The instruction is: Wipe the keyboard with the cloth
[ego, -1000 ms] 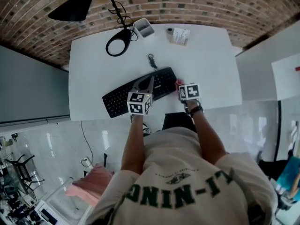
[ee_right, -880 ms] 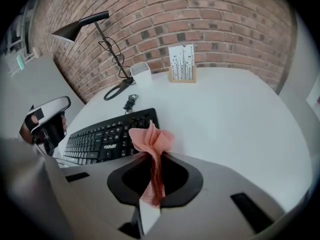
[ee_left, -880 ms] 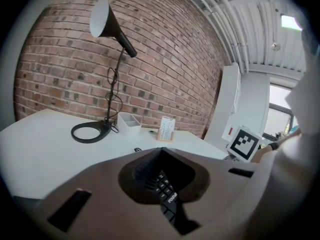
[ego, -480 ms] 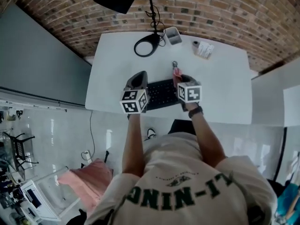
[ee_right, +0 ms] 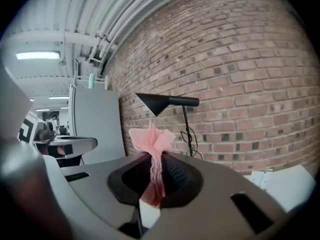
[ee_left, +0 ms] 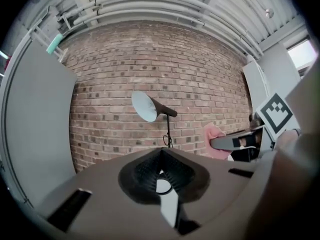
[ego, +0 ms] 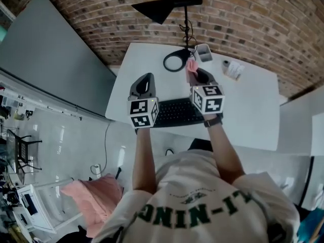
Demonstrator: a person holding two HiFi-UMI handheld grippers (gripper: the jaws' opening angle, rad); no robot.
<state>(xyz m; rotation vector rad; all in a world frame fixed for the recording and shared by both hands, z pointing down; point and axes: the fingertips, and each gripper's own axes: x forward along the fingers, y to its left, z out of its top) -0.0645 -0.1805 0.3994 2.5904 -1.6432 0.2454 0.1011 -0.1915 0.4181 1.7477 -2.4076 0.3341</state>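
Head view shows the long black computer keyboard (ego: pixel 174 113) lying left to right near the front edge of the white table (ego: pixel 253 100), beneath both tongs and nearer the person than their tips. Left gripper view has the left gripper (ee_left: pixel 162 156) pressed together on nothing, aimed at the red brick wall (ee_left: pixel 150 59). Right gripper view has the right gripper (ee_right: pixel 155 169) clenched on the crumpled pink cloth (ee_right: pixel 152 144), also aimed at the wall, so the cloth likely needs to come down and back onto the keys
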